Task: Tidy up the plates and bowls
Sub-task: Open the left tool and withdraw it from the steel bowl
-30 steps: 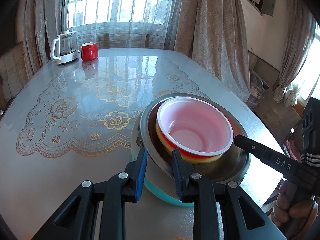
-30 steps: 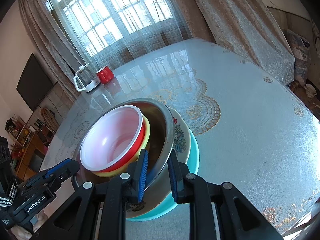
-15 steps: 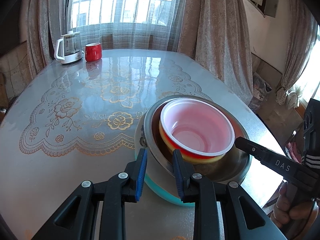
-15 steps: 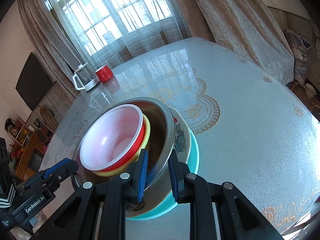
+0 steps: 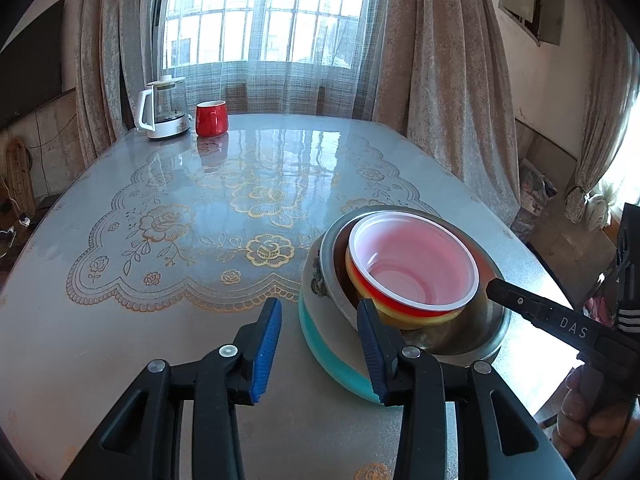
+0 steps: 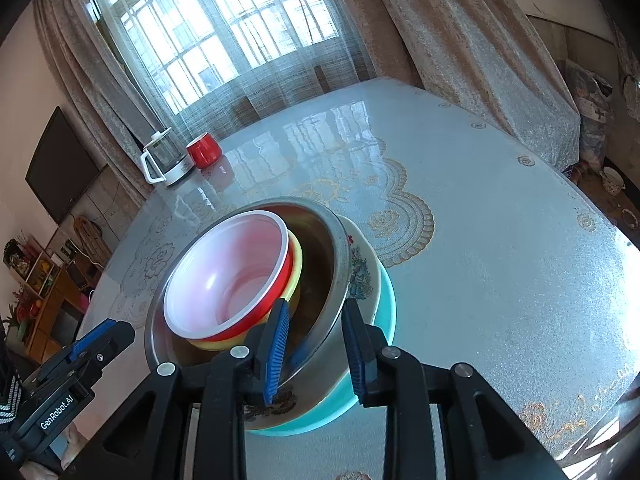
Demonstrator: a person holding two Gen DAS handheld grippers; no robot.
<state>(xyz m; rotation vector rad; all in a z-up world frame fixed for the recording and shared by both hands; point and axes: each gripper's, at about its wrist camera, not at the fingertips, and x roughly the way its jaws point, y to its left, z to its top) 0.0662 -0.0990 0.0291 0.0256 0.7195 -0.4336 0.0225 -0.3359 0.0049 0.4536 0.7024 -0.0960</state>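
Observation:
A stack stands on the table: a red-and-white bowl [image 5: 412, 268] in a yellow bowl [image 5: 400, 316], inside a steel bowl [image 5: 476, 332], on a flower-patterned white plate [image 5: 314, 280] and a teal plate [image 5: 324, 352]. My left gripper [image 5: 320, 344] is open and empty, just left of the stack. My right gripper [image 6: 314, 348] is open, with its jaws either side of the steel bowl's rim [image 6: 340, 264]. The stack also shows in the right wrist view, the red-and-white bowl [image 6: 228, 276] on top and the teal plate [image 6: 386, 300] at the bottom.
A white and glass kettle [image 5: 162, 108] and a red mug [image 5: 211, 118] stand at the far side of the table. The table has a grey cloth with gold flowers [image 5: 224, 216]. Its edge is just right of the stack. Curtains hang behind.
Both grippers have opened: the left let go of the stack's left edge and drew back to the left, the right jaws spread off the steel bowl's rim. The stack has not moved.

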